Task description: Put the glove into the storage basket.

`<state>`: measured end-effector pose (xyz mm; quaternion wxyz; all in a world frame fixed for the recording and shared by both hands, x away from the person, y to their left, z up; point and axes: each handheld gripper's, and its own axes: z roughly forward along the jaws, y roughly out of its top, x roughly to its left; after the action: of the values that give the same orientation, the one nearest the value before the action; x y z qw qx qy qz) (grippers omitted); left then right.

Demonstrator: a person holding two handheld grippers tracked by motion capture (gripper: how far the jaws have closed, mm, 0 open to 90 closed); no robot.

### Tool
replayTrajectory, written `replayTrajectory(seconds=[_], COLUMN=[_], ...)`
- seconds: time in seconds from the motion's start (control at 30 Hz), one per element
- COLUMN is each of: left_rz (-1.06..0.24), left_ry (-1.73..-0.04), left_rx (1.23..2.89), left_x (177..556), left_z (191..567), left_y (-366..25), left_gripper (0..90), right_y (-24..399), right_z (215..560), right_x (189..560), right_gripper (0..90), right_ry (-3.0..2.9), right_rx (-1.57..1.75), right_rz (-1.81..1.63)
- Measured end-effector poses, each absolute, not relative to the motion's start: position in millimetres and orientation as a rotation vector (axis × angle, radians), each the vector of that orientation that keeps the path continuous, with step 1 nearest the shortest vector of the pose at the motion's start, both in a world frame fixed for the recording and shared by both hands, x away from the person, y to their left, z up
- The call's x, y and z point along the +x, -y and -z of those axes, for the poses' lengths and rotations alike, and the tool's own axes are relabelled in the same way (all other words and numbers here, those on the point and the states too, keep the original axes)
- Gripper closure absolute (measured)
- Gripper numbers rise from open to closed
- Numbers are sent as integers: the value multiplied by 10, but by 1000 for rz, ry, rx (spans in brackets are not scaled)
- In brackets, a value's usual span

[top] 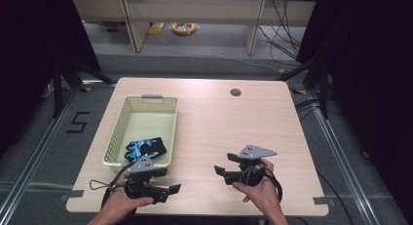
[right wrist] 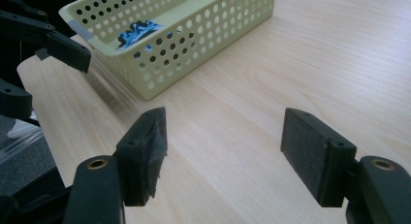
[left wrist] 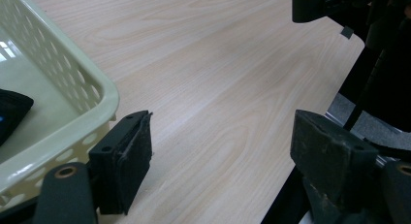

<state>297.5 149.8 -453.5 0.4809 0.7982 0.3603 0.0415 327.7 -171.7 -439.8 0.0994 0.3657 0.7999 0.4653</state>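
- Pale yellow-green plastic makes up the basket (top: pixel 127 119), which sits on the left half of the surface (top: pixel 229 127), at about 10 o'clock from the middle of it.
- The basket has a long box shape with rounded corners. Its walls are full of little round holes, and a small grey tab sits on its far rim.
- Inside it, at the near end, lies the glove (top: pixel 145 147). It is soft black cloth with bright blue patches, and it looks crumpled.
- So the put-away job looks done: the glove is in the basket, and I see nothing else lying on the surface to be picked up.
- The left hand-held gripper (top: pixel 171 190) is at about 7 o'clock, just by the near end of the basket. Its black jaws stand wide apart with nothing between them.
- The right hand-held gripper (top: pixel 223 164) is at about 5 o'clock, well apart from the basket. Its jaws are spread wide too, and they hold nothing.
- The jaw pads look rough and a bit worn at the edges.
- The surface is light wood with smooth, wavy grain lines and one small round hole at 12 o'clock.
- What is left, I think, is just to pull both hands back and rest.
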Motion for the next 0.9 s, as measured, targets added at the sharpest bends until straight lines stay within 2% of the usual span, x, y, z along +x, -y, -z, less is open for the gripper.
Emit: replayTrajectory(seconds=[0.5,0.6,0.9], left_rz=[-78,-92,-118], left_ry=[-877,-855,-842], left_rx=[2009,2033,2075], left_x=[2825,2806,2763], left_z=[4882,4955,5079], left_y=[-1433,-1430,-1428], left_gripper=[200,190,187], right_y=[1868,1873,1922], right_z=[4708,4750,4929], right_x=[3097,3039,2980], right_gripper=[315,309,283], right_ry=[-2392,-2397,-2440], right_rx=[1077,1155,1104], right_rz=[-1376,-1379,-1366])
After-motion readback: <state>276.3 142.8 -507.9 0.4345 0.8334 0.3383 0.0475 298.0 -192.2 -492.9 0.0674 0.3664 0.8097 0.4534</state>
